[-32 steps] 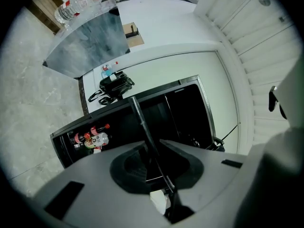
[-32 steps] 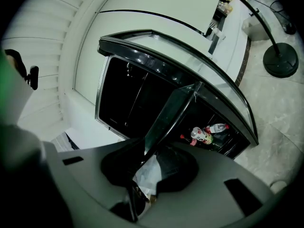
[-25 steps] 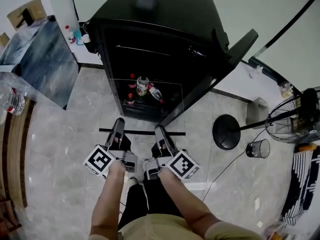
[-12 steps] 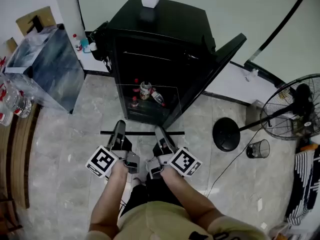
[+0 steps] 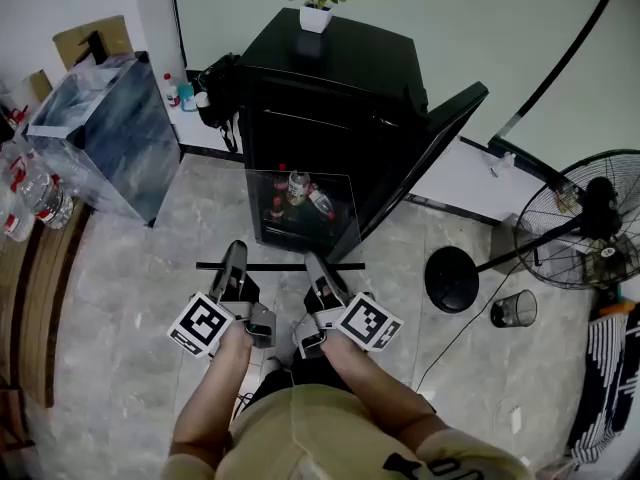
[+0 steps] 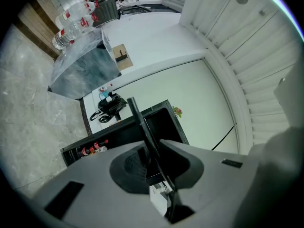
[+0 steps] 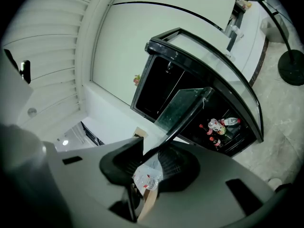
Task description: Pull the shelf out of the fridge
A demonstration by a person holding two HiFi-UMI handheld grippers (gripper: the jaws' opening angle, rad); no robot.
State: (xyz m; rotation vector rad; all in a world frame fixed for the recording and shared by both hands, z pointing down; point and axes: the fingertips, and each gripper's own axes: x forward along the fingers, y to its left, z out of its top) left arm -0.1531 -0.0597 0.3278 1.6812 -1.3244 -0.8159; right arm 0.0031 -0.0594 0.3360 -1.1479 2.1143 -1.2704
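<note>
Shelf [image 5: 296, 238] is fully out of the fridge [image 5: 330, 68] and hangs roughly level over the tiled floor [image 5: 130, 288], with its black front bar across both grippers and its glass rear edge pointing back at the open cabinet. Left gripper [image 5: 234, 258] is partly closed and clamped on the bar; in its own view the bar runs straight between the pads. Right gripper [image 5: 315, 265] has just been opening. The bar is between its jaws, but we see a gap beside it, so we read that side as loosened rather than gripping. Main risk as we see it: with one side slack, the pane hangs off a single narrow clamp near the bar's middle-left, so it could pivot, sag on the right and slip out. Glass over hard tile means a likely shatter. Secondary risk: any swing could knock the rear edge into the fridge door [image 5: 430, 148] or the bottles [image 5: 298, 190] in the bottom compartment. We'd want the right side clamped again before carrying on.
</note>
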